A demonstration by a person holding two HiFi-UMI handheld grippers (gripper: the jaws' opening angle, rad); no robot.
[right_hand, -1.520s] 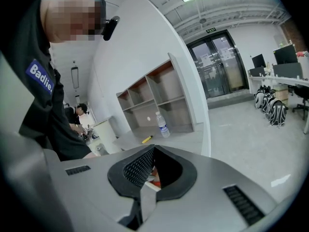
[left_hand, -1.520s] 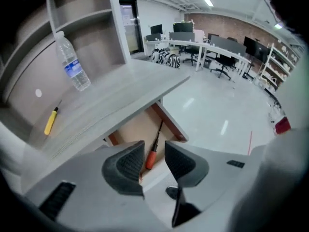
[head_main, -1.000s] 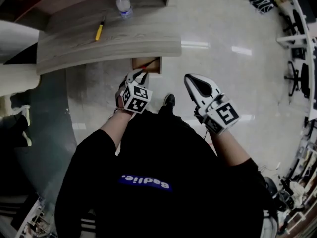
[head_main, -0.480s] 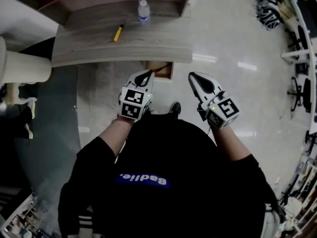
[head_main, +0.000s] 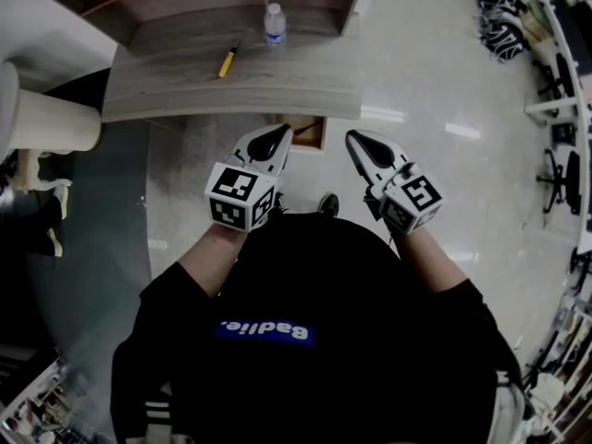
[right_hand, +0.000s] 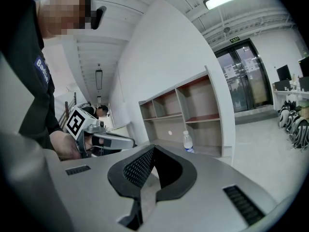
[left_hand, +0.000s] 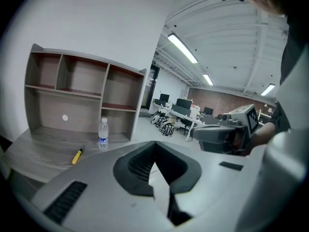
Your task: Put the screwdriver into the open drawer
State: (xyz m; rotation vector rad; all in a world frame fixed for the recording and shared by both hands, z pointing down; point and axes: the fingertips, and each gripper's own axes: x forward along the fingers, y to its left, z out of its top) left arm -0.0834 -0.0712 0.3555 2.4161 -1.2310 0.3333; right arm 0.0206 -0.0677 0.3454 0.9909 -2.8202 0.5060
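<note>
The yellow-handled screwdriver (head_main: 227,62) lies on the grey wooden desk (head_main: 166,86), also seen from the left gripper view as the screwdriver (left_hand: 77,156). The open drawer (head_main: 313,134) juts from under the desk's front edge. My left gripper (head_main: 280,134) hovers just left of the drawer and near it; its jaws have just closed with nothing between them. My right gripper (head_main: 355,140) hangs just right of the drawer, shut and empty. Both grippers are well short of the screwdriver. In its own view the left gripper (left_hand: 155,144) points at the desk, and so does the right gripper (right_hand: 154,148).
A water bottle (head_main: 274,21) stands on the desk right of the screwdriver, in front of an open shelf unit (left_hand: 72,98). A white round column (head_main: 46,123) stands at the desk's left end. Office chairs and desks (head_main: 555,81) line the far right over shiny floor.
My left gripper has risen from low beside the drawer and rolled; its marker cube looks larger and faces differently. The right gripper has shifted only slightly.
</note>
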